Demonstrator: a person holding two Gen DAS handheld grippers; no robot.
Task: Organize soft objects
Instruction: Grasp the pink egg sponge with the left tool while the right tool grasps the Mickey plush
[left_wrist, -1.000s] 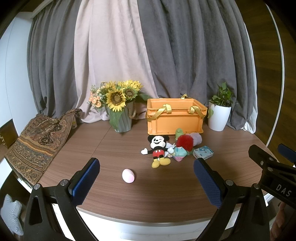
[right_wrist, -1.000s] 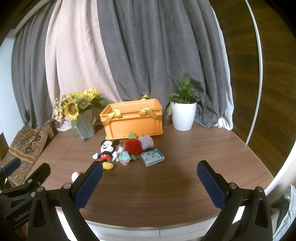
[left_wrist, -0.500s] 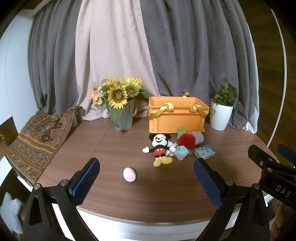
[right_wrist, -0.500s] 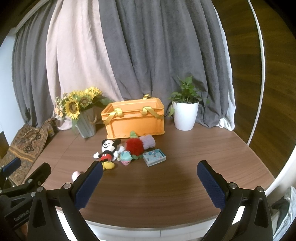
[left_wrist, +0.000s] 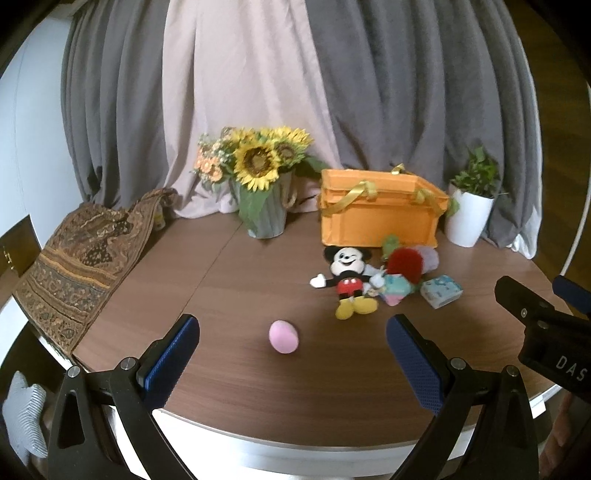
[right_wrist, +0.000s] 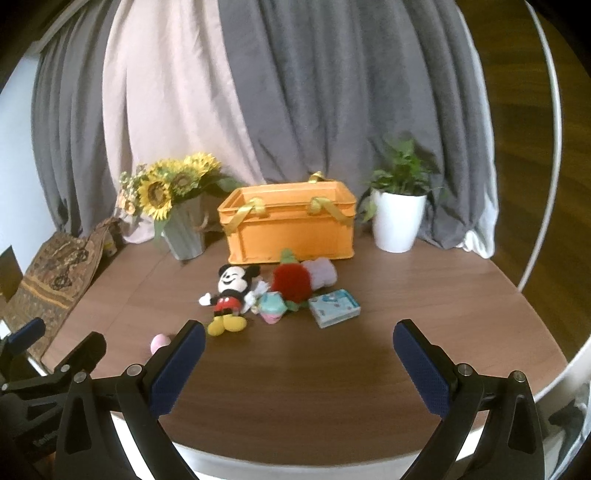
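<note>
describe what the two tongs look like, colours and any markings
Both the left tongs and the right tongs share one design: black angular frames with silver screws and two fingers faced with dark blue textured pads. White lettering "DAS" shows on the right one's black body in the left wrist view.

pink ball (right_wrist: 159, 341) half hidden behind left tongs (right_wrist: 55, 363); orange crate (right_wrist: 290, 225) interior unseen.

Left gripper (left_wrist: 293, 354) spread wide, right gripper (right_wrist: 299, 363) likewise, side by side
</note>
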